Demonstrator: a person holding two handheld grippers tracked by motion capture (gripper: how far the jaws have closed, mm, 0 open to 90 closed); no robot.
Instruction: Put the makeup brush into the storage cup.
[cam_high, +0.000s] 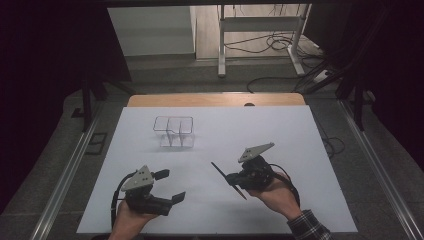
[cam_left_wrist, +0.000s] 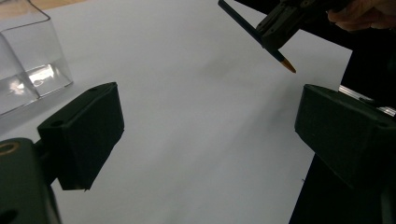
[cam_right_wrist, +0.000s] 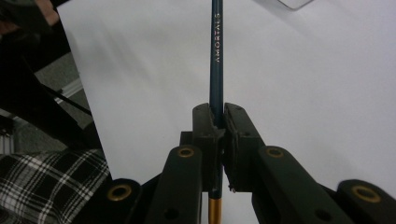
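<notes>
Right gripper (cam_high: 234, 178) jaws clenched on pencil (cam_high: 227, 180), held above worktop (cam_high: 280, 135). Left gripper (cam_high: 170, 186) released, empty. Best: keep the pencil's long end pointed toward the clear holder (cam_high: 173, 131), lower slowly.

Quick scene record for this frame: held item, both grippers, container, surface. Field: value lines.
held item: dark blue pencil, clamped mid-shaft, gold-coloured end toward the person
right gripper: shut on the pencil, held above the sheet
left gripper: open, nothing between the jaws
container: clear plastic box with an inner divider, upright, far side of the sheet, nothing visible inside
surface: white sheet over a wooden table
contact: pencil apart from the box; the two grippers apart
</notes>
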